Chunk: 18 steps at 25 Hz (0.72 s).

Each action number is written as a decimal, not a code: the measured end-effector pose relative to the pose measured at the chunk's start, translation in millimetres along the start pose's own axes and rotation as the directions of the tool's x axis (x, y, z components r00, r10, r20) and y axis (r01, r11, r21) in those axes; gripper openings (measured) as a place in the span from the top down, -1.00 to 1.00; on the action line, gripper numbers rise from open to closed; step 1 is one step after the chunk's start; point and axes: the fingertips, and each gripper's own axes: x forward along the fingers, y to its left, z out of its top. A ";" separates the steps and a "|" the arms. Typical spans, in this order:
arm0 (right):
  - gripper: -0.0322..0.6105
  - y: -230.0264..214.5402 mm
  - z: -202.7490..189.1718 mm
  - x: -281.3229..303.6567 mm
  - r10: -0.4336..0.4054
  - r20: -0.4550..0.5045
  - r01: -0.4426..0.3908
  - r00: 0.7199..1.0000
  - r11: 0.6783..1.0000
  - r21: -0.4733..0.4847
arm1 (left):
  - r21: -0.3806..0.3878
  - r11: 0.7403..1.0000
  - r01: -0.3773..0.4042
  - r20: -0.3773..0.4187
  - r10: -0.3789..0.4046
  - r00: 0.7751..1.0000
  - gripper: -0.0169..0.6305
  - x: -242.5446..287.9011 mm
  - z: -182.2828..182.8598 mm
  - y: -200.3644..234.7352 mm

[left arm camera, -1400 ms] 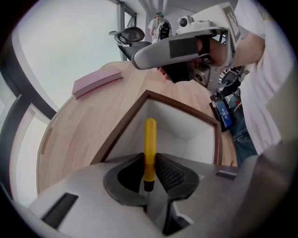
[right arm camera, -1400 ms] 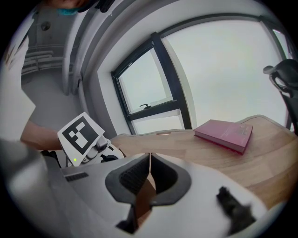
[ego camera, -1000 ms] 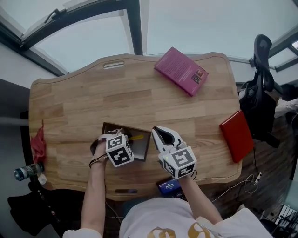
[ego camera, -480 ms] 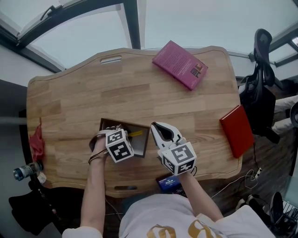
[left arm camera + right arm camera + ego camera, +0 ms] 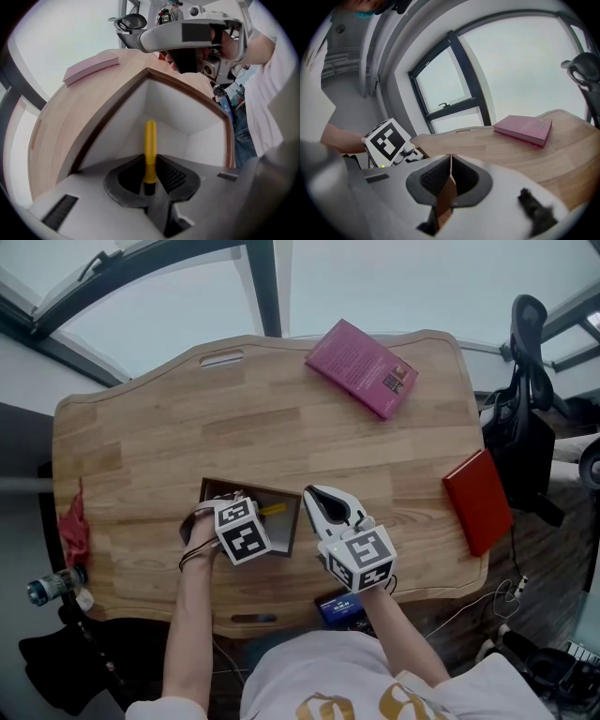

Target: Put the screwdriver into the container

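The wooden table (image 5: pixel 169 446) carries everything. A pink book (image 5: pixel 361 368) lies well beyond the container (image 5: pixel 251 489), off its far right corner. A red book (image 5: pixel 478 502) lies well to the container's right. The right gripper (image 5: pixel 450 171), jaws together on nothing, sits just beside the container's right wall. The left gripper (image 5: pixel 150 180) covers the container's near left part, jaws clamped on the yellow screwdriver (image 5: pixel 150 150), whose handle reaches inside toward the container's far corner.

1. An office, by the look of it.
2. A light wooden desk surface (image 5: pixel 187 437) carries a pink hardback book (image 5: pixel 364 367) and a red book (image 5: pixel 478 502).
3. A black swivel office chair (image 5: pixel 520 456) stands beside it, under tall dark-framed windows (image 5: pixel 440 91).
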 end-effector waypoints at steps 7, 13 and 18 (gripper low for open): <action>0.79 -0.6 -4.0 -0.4 0.002 -0.001 -0.002 1.000 1.000 0.016 | -0.002 1.000 0.015 -0.028 -0.015 0.999 0.70 3.0 -2.6 -1.5; 0.79 -2.7 -3.9 -1.8 0.001 0.001 -0.001 1.000 1.000 0.022 | -0.015 0.999 0.038 -0.037 -0.038 0.999 0.68 3.8 -3.7 -4.5; 0.79 -4.9 -3.7 -3.3 0.002 0.004 -0.002 1.000 0.999 0.032 | -0.060 0.996 0.059 -0.024 -0.060 0.998 0.43 4.2 -1.1 -7.1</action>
